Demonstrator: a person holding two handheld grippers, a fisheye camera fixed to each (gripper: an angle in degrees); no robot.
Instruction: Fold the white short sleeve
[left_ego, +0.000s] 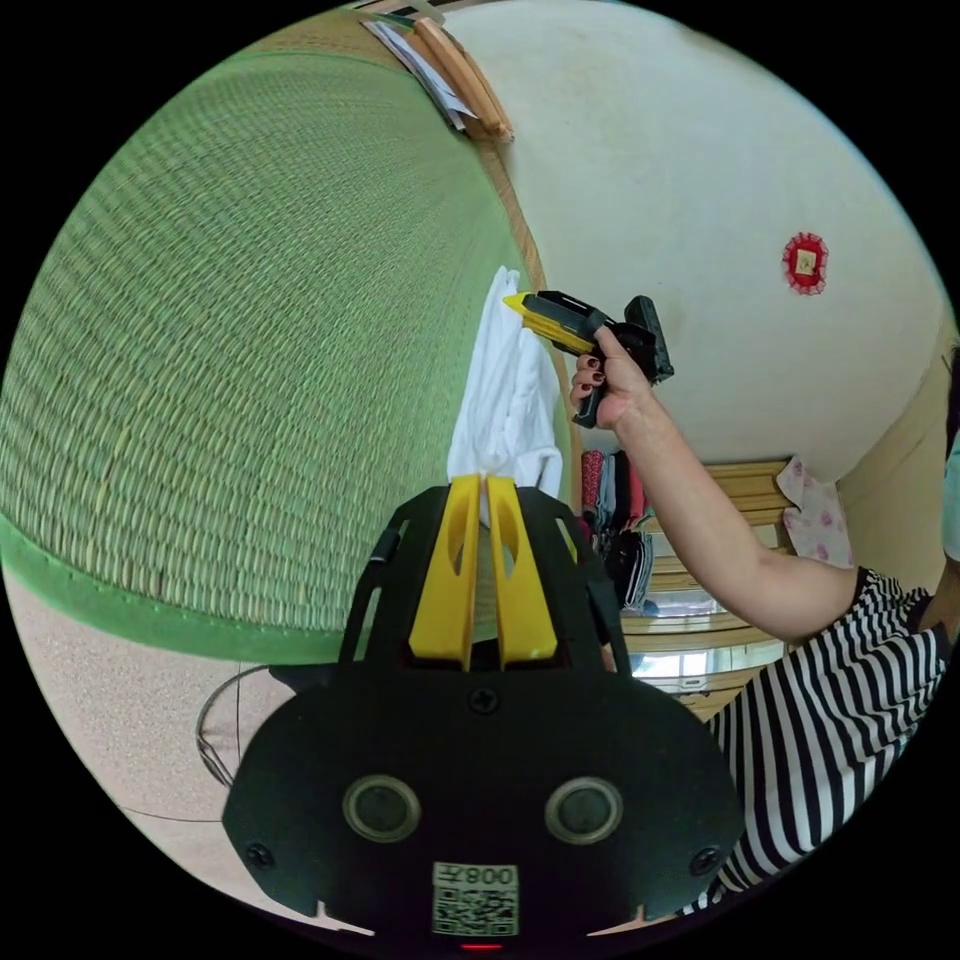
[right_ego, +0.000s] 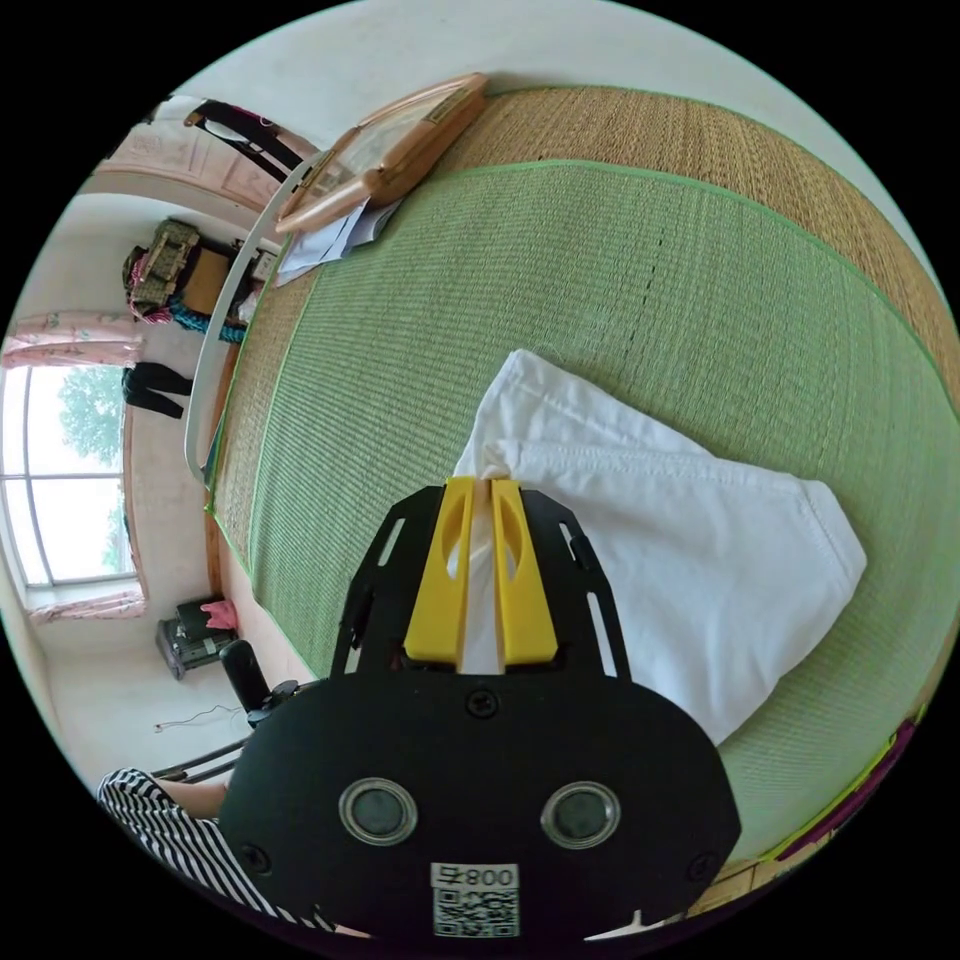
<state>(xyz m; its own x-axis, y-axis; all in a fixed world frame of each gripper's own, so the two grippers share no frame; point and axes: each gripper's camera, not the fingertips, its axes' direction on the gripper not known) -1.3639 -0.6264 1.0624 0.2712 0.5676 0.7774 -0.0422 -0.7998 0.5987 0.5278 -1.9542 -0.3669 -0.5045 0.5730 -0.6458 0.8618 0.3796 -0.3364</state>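
Over the green woven mat (left_ego: 230, 380), the left tool (left_ego: 484, 487) pinches one end of the white short sleeve (left_ego: 505, 400). Its long axis runs up to the right tool (left_ego: 520, 302), held in a hand (left_ego: 610, 380) and pinching the far end. From the right gripper view, the folded garment (right_ego: 680, 530) spreads across the mat (right_ego: 600, 290), the right tool (right_ego: 480, 490) clamped on its corner; wooden frames (right_ego: 385, 150) lie beyond.

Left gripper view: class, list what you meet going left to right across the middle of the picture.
Green woven mat → white short sleeve → right gripper pinching it → hand → red wall ornament.
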